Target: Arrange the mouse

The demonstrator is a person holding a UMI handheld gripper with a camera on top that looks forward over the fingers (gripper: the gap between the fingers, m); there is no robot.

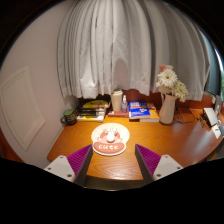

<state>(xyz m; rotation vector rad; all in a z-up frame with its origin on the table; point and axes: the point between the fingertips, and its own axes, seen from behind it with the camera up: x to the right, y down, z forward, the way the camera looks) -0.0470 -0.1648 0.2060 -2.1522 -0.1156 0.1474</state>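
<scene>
Bare wooden table (150, 140) lies open just ahead of the gripper (111, 159), to either side of the round mat (109, 140). Farther back, books (93, 108), a cup (117, 100) and a flower vase (167, 108) line the rear edge before the curtain (120, 45)

Your gripper (112, 160) is level and faces forward; fingers spread apart, nothing between them. Purple pads (78, 157) on both inner faces are visible.

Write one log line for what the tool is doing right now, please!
tool: open, holding nothing | round mat: on desk, just ahead of fingers | mouse: not visible | vase: beyond, far side
</scene>
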